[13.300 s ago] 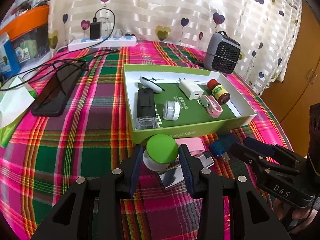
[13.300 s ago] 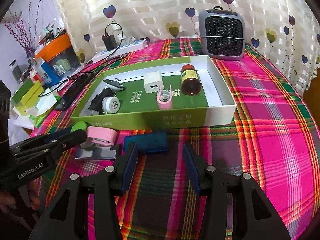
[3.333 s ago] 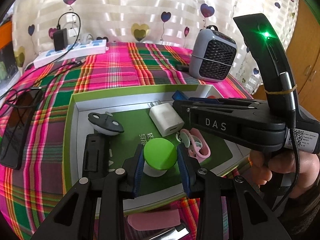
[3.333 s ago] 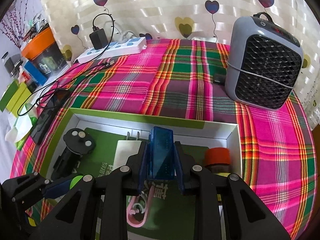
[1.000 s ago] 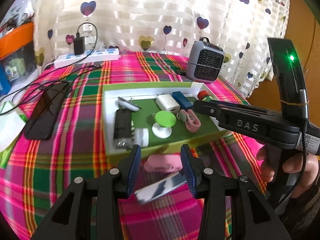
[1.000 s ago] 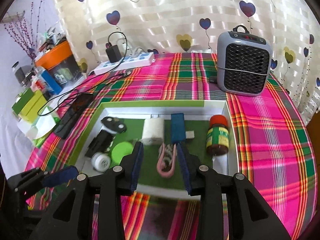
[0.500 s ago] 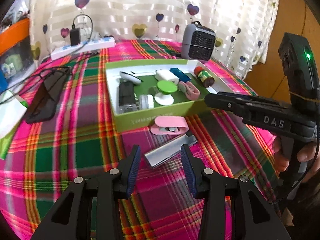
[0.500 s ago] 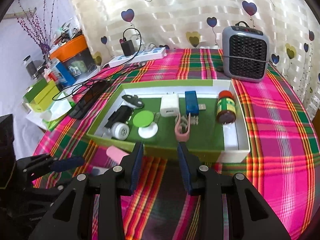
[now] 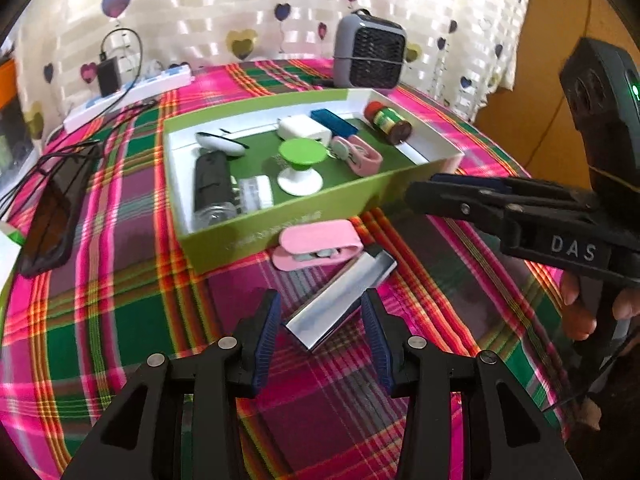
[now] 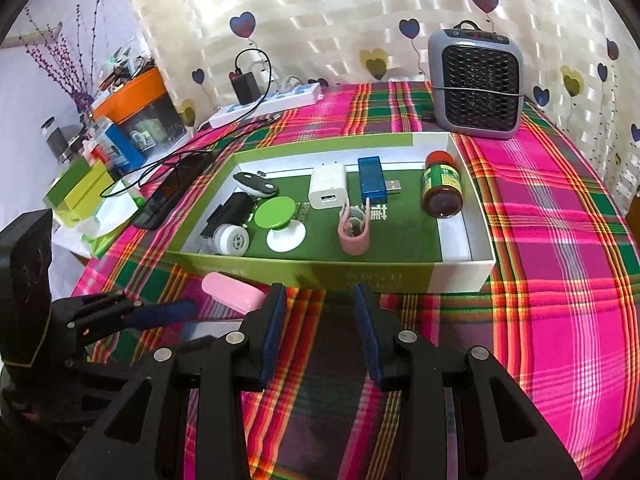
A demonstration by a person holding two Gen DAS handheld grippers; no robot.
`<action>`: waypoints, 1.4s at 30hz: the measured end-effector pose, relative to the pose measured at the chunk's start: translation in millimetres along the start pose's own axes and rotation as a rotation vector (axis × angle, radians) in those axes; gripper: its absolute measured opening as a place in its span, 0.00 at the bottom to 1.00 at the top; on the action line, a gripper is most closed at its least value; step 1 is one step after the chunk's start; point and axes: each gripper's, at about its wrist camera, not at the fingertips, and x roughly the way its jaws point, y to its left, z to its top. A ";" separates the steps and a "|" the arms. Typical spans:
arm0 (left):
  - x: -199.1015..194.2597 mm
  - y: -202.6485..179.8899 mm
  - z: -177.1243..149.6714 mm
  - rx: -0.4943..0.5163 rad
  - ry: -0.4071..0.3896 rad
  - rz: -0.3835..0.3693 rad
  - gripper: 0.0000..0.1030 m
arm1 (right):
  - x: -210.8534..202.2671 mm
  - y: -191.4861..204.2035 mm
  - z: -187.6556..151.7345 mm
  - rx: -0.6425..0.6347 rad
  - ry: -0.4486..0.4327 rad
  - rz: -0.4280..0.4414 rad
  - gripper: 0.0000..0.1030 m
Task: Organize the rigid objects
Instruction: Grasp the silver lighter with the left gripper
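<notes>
A green box (image 9: 276,224) on the plaid cloth holds a green-lidded jar (image 9: 298,156), a white charger (image 9: 304,128), a blue USB stick (image 10: 372,184), a brown bottle (image 10: 442,188), a pink clip (image 10: 354,236) and a black device (image 9: 212,184). In front of the box lie a pink case (image 9: 316,244) and a silver bar (image 9: 344,300). My left gripper (image 9: 322,320) is open, and the bar's near end lies between its fingers without touching the pads. My right gripper (image 10: 322,312) is open and empty, just short of the green box (image 10: 360,276). The pink case (image 10: 232,296) is to its left.
A grey heater (image 10: 476,88) stands behind the box. A power strip (image 10: 268,104) with cables lies at the back left. A black phone (image 9: 56,216) rests left of the box. Boxes and a tissue pack (image 10: 108,204) crowd the table's left edge.
My left gripper has dropped toward the silver bar, whose near end now sits between its fingers. My right gripper has drawn back from over the box to just in front of it.
</notes>
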 end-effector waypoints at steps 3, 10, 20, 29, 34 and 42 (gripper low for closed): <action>-0.8 -8.1 -2.1 0.040 0.011 -0.006 0.39 | 0.1 -0.3 -0.9 -0.001 0.003 0.003 0.36; 2.9 -23.6 0.6 0.127 0.035 -0.007 0.39 | 0.8 -4.0 -3.2 0.008 0.007 0.004 0.36; 17.5 -32.4 17.8 0.176 0.055 -0.006 0.39 | -2.3 -10.2 -2.8 0.028 0.001 0.001 0.36; 16.0 -36.1 15.5 0.159 0.043 0.011 0.24 | -0.7 -10.3 -3.0 0.031 0.005 0.007 0.36; 14.4 -41.0 12.7 0.179 0.041 0.020 0.21 | 0.3 -11.5 -2.6 0.040 0.005 0.004 0.36; 1.3 -39.8 -4.2 0.162 0.029 0.017 0.21 | 0.3 -7.1 -2.9 0.023 0.010 0.018 0.36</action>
